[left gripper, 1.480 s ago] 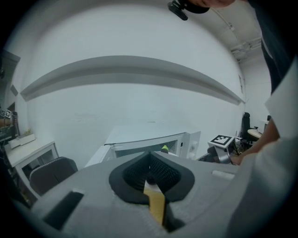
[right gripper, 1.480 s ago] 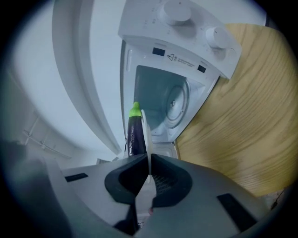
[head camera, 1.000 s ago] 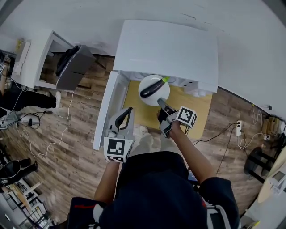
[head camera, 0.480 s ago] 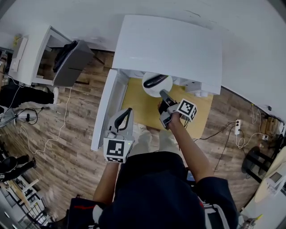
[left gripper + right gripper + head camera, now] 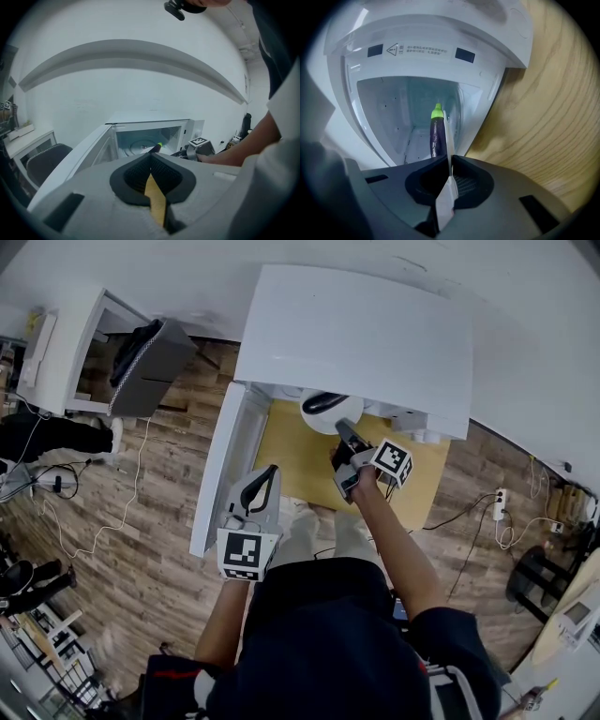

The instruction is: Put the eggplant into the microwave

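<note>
A dark purple eggplant (image 5: 323, 402) with a green stem end lies on a white plate (image 5: 330, 418). The plate sits half inside the open white microwave (image 5: 356, 334). My right gripper (image 5: 343, 432) is shut on the plate's near rim. In the right gripper view the plate (image 5: 448, 140) shows edge-on between the jaws of the right gripper (image 5: 450, 163), and the eggplant (image 5: 435, 136) points into the cavity. My left gripper (image 5: 270, 472) hangs shut and empty next to the open door (image 5: 217, 474). In its own view the left gripper (image 5: 150, 158) faces the microwave (image 5: 187, 133).
The microwave stands on a light wooden table (image 5: 295, 465), and its door swings out to the left. A black chair (image 5: 150, 367) and a white cabinet (image 5: 66, 362) stand on the wood floor at the left. Cables and a power strip (image 5: 500, 505) lie at the right.
My right gripper has carried the plate with the eggplant forward, from in front of the microwave to partly under its roof. The left gripper has stayed put.
</note>
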### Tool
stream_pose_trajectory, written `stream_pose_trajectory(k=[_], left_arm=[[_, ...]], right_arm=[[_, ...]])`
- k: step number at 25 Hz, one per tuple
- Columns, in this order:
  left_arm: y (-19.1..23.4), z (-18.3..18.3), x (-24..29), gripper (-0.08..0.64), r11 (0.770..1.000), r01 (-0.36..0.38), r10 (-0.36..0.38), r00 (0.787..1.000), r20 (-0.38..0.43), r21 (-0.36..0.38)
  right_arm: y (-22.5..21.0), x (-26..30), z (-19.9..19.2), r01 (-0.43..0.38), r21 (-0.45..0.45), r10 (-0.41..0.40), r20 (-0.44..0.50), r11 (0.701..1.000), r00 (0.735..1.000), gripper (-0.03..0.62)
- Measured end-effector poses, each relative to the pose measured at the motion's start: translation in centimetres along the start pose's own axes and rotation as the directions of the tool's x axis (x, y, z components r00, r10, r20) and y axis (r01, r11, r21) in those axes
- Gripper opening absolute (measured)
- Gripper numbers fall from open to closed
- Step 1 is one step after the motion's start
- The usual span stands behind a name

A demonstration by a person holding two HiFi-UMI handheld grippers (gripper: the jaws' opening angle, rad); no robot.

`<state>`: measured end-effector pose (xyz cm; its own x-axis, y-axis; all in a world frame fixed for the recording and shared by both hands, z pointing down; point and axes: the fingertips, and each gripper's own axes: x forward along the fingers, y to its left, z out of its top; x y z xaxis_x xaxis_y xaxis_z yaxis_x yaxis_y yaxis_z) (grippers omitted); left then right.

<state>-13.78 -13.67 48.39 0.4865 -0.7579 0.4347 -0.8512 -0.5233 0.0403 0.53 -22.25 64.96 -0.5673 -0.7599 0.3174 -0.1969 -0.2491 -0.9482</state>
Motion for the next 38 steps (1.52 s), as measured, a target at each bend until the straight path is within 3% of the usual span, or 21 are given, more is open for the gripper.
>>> stream_pose_trajectory(k=[28,38], left_arm=[[0.7,-0.5,0.9,0.014,1.0,-0.011,0.011,1.0,-0.026,-0.005],[1.2,-0.6,1.0,0.014,1.0,-0.019,0.019,0.999,-0.026,-0.013]], right_arm=[[-0.6,3.0,2.4,-0.018,0.18,-0.005,0.129,0.984,0.992,0.023],[-0.3,3.7,3.1,-0.008,0.195,-0.023,0.152,0.981,0.988,0.028]])
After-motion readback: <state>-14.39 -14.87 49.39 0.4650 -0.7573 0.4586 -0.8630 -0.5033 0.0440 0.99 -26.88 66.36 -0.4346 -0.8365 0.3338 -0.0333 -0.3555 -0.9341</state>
